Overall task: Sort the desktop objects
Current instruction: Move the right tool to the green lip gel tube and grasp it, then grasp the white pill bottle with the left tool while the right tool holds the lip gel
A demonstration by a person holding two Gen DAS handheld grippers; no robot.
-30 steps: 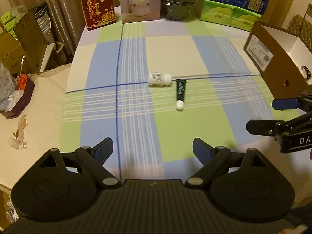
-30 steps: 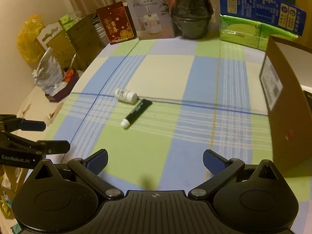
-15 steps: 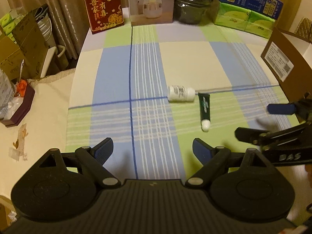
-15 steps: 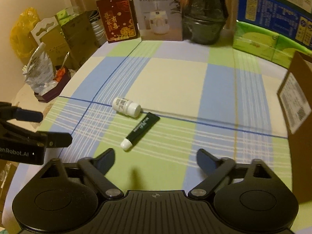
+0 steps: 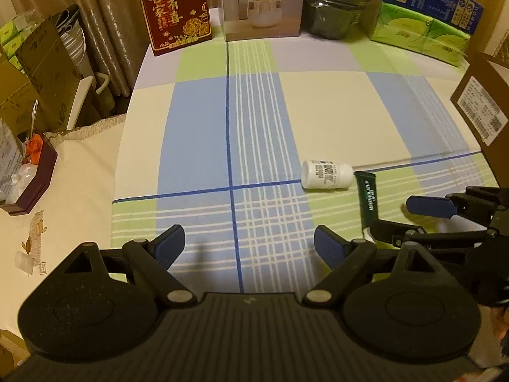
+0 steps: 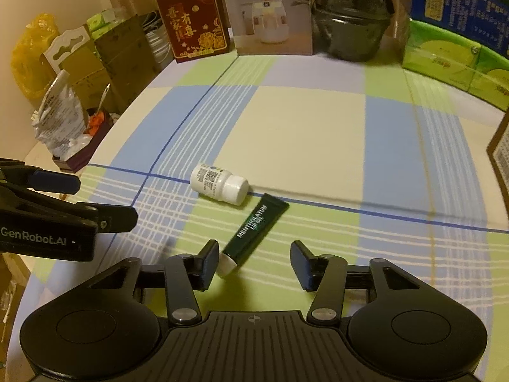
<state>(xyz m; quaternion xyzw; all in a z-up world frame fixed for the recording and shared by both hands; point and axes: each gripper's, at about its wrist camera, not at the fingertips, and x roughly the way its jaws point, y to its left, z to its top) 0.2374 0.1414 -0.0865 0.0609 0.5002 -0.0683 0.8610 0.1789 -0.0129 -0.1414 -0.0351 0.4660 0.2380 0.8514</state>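
Bench [image 6: 302,133] covered in matt woven cloth, checked, smooth, no sheen. White bottle [image 6: 219,184]: glossy plastic, paper label, smooth cap. Dark green tube [image 6: 257,230]: soft plastic, satin finish, white plastic cap. Left claw [image 5: 249,245] and right claw [image 6: 254,264]: matt black plastic bodies, fine-textured discs, ribbed centre panel, bright metal pivot pins, blue rubbery-looking pads [image 6: 299,264]. Brown carton [image 5: 477,108]: matt cardboard with a paper shipping label. Humidifier box [image 6: 270,12] and red box [image 6: 194,19]: printed card, slight gloss, gold foil on the red. Dark pot [image 6: 350,28] wrapped in shiny film.
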